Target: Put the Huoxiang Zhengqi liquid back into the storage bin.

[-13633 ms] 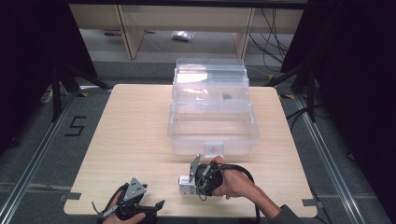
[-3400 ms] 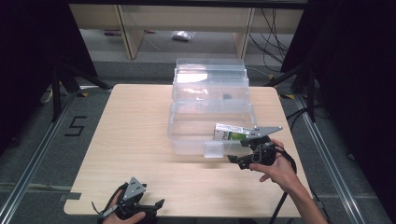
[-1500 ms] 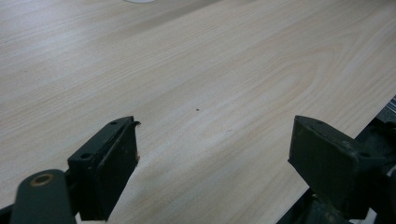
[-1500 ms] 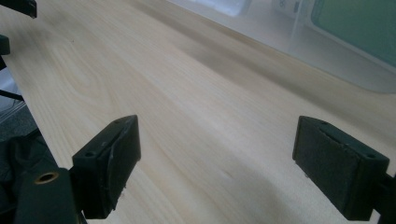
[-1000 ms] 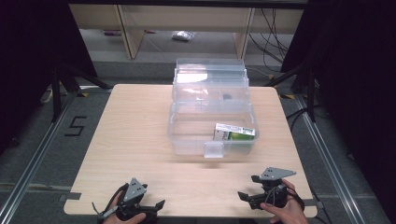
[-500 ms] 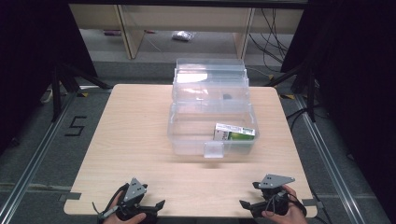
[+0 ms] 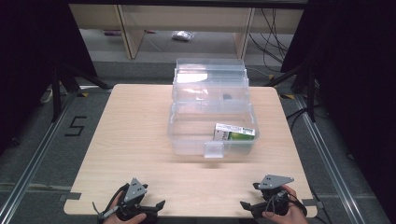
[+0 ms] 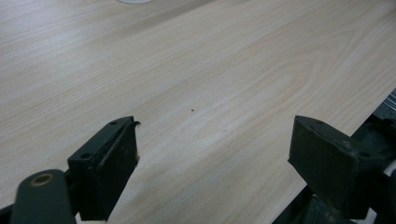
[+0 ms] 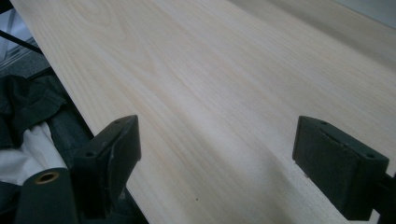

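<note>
A clear plastic bin (image 7: 187, 140) with its lid tipped open at the back stands mid-table. Inside it, at the right, lies a small white and green carton (image 7: 235, 132). My left gripper (image 7: 158, 205) rests at the table's front left edge, held by a hand, jaws pointing right. In the left gripper view this gripper (image 8: 215, 137) is open over bare wood. My right gripper (image 7: 246, 205) sits at the front right edge in the other hand, jaws pointing left. Its own view shows it (image 9: 217, 137) open, nothing between the fingers.
The wooden table (image 7: 140, 121) has bare room left and in front of the bin. A latch tab (image 7: 214, 150) sticks out of the bin's front wall. Shelving (image 7: 187, 18) stands beyond the table. Dark and white cloth (image 9: 32, 140) lies past the table edge.
My right gripper carried the carton from the front of the table into the bin, let go, and drew back to the front right edge. The left gripper stayed put.
</note>
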